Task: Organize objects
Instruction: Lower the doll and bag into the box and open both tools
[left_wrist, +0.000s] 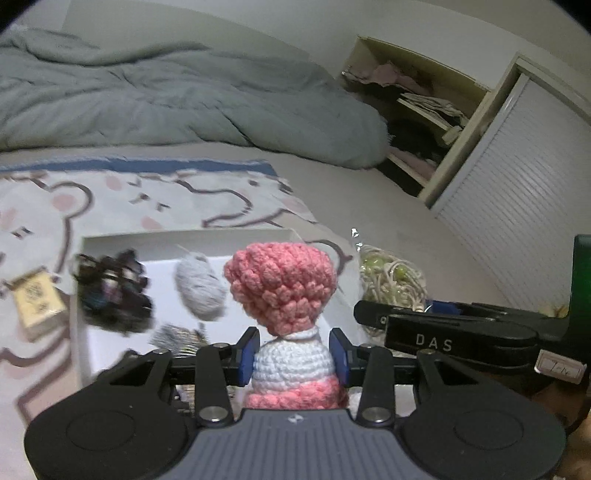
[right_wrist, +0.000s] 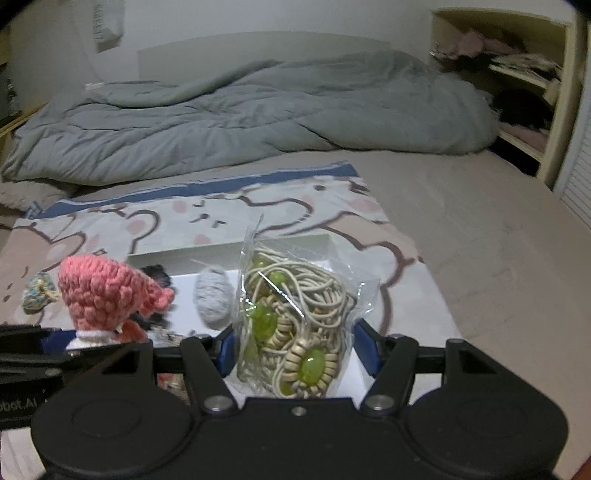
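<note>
Both of your loads are soft, and that is the main risk here. The pink-and-white crochet doll (left_wrist: 291, 314) is pinched only at its white middle, so its heavy pink top could tip forward and work out of the left gripper (left_wrist: 292, 355) if you tilt further. The clear bag of beaded cord (right_wrist: 295, 325) is slick and bulges well above the right gripper (right_wrist: 299, 350), so it could slide out, or its loose upper film could snag on the rim of the white box (right_wrist: 325, 240) as you bring it in. The two grippers also travel close side by side and could knock each other. The left gripper is narrowly spread, its blue pads pressed against the doll's sides. The right gripper stands wider, closed on the lower part of the bag. Both items hang over the near end of the box, which lies on a bear-print blanket (left_wrist: 166, 192) on the bed and already holds a grey yarn ball (left_wrist: 201, 291) and a dark tangled item (left_wrist: 110, 288).
</note>
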